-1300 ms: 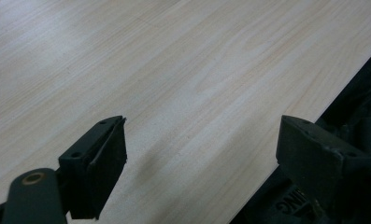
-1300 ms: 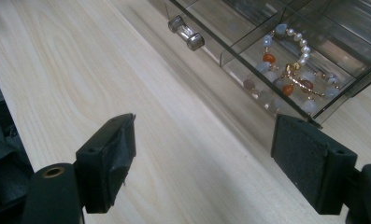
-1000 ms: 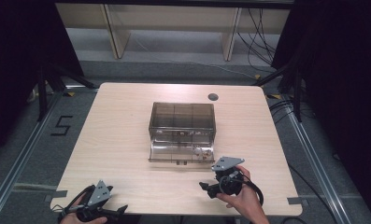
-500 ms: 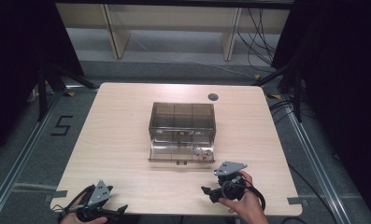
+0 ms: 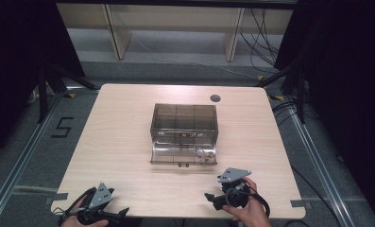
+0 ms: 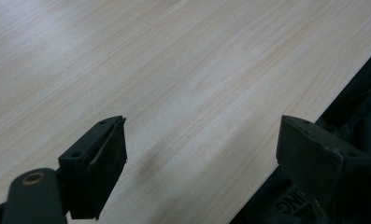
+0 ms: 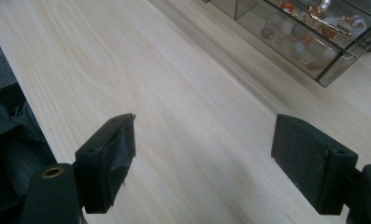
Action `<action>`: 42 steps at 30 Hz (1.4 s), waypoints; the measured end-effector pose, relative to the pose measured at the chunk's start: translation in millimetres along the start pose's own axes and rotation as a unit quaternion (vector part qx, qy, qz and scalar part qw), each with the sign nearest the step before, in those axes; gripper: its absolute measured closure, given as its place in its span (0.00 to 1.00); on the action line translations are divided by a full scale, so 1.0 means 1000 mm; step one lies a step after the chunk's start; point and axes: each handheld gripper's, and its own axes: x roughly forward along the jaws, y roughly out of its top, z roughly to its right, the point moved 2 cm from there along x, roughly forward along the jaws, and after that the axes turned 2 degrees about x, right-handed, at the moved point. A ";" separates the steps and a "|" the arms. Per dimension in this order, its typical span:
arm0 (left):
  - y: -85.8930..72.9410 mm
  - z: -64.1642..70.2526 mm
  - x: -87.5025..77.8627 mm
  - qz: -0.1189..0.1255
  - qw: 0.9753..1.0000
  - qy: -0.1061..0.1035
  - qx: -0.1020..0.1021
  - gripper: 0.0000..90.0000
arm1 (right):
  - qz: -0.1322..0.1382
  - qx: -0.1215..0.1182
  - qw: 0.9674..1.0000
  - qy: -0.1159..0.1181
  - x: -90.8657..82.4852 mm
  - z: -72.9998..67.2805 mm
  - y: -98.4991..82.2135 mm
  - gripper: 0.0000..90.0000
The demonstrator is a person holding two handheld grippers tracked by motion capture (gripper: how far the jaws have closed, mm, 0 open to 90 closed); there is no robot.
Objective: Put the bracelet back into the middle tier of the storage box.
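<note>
Right tool (image 5: 212,198), jaws spread wide and empty, hovers low over the near edge of the bench (image 5: 119,123), pointing left; left tool (image 5: 121,213), equally wide and empty, rests at the near left corner. The box (image 5: 184,133) stands mid-bench, well apart, its drawer (image 7: 304,39) of beads pulled out. Judged step: between grasps. Next, a tool must travel forward to the drawer.

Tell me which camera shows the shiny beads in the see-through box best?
The right gripper view: the beads lie close and sharp in the open drawer of the see-through box, orange, white and gold. The high view shows the whole box mid-table, its beads tiny specks. The left gripper view shows bare table.
</note>
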 end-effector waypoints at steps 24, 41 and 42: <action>0.000 0.000 0.000 0.000 1.000 0.001 0.000 0.18 | 0.006 0.008 1.000 -0.008 -0.001 -0.004 -0.014 0.24; 0.000 0.000 0.000 0.000 1.000 0.000 0.000 0.18 | 0.004 0.022 1.000 -0.008 0.000 -0.004 -0.014 0.24; 0.000 0.000 0.000 -0.001 1.000 0.000 0.000 0.18 | 0.011 0.014 1.000 -0.011 0.000 -0.003 -0.014 0.24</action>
